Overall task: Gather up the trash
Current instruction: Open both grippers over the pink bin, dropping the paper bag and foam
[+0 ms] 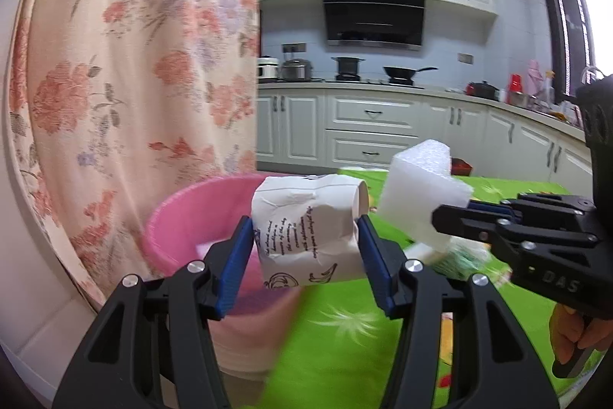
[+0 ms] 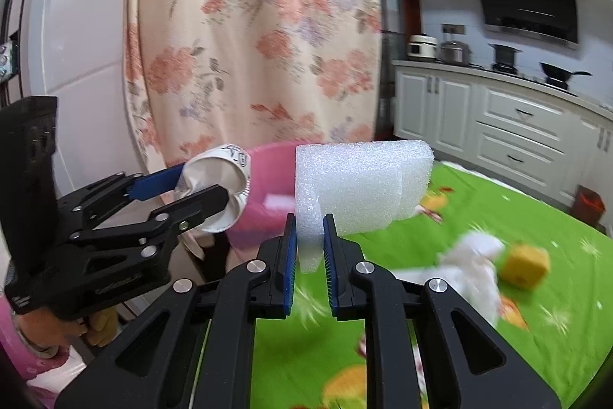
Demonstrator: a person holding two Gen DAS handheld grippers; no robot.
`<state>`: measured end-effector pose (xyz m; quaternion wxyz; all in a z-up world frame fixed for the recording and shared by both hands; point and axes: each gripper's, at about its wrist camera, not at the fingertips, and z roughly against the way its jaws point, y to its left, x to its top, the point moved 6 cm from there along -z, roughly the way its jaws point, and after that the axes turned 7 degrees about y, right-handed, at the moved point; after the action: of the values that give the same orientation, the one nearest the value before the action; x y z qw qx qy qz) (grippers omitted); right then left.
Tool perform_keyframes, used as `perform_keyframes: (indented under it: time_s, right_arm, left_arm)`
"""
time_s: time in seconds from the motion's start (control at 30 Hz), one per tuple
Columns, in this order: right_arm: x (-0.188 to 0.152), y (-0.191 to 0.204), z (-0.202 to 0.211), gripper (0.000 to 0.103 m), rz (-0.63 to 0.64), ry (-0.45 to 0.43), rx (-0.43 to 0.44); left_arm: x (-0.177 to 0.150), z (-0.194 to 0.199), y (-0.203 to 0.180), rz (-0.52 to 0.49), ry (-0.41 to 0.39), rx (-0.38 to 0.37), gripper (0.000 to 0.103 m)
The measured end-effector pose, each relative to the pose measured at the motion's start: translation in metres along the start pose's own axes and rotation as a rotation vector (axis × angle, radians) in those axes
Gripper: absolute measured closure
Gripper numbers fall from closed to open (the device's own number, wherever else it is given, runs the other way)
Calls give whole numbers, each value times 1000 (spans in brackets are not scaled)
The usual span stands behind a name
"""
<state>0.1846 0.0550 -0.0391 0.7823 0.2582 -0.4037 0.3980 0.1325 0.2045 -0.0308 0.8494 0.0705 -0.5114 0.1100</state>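
A crumpled white paper cup (image 1: 306,236) with printed writing lies sideways between the blue pads of my left gripper (image 1: 306,244), which is shut on it. It hangs just in front of a pink basin (image 1: 191,217) at the table's left edge. My right gripper (image 2: 309,236) is shut on the lower corner of a white foam block (image 2: 360,186), held up above the green tablecloth (image 2: 498,217). The right wrist view shows the left gripper (image 2: 205,183) with the cup (image 2: 214,175) to the left of the foam, and the pink basin (image 2: 268,186) behind both.
A yellow sponge cube (image 2: 525,265) and a crumpled white wrapper (image 2: 471,263) lie on the cloth at the right. A floral curtain (image 1: 145,64) hangs close behind the basin. White kitchen cabinets (image 1: 367,125) with pots line the far wall.
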Motion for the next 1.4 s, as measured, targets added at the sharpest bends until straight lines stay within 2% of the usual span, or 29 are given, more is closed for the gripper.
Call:
perform_keyframes:
  time_s: [0.2, 0.5, 0.7, 0.93, 1.0, 1.1, 1.17, 1.3, 1.4]
  right_arm:
    - [28, 10, -33, 88, 38, 12, 45]
    - [59, 28, -92, 88, 106, 68, 67]
    - [70, 38, -116, 88, 167, 91, 60]
    - [76, 35, -129, 87, 142, 103, 92]
    - [75, 33, -136, 85, 140, 114, 92]
    - [70, 28, -138, 75, 135, 118, 80]
    - [65, 23, -133, 53, 123, 108, 86]
    - [50, 11, -112, 52, 84, 76, 89]
    - [37, 1, -93, 52, 43, 49, 77]
  left_arm:
    - [23, -20, 54, 39, -2, 23, 49]
    - [32, -68, 108, 94, 41, 15, 49]
    - [32, -86, 129, 99, 62, 36, 49]
    - [27, -101, 136, 95, 77, 28, 49]
    - [24, -107, 135, 84, 87, 30, 45]
    - [21, -107, 139, 91, 82, 58, 40]
    - [17, -101, 145, 112, 76, 62, 37]
    - [9, -82, 150, 135, 54, 77, 31]
    - [3, -63, 143, 150, 30, 93, 20]
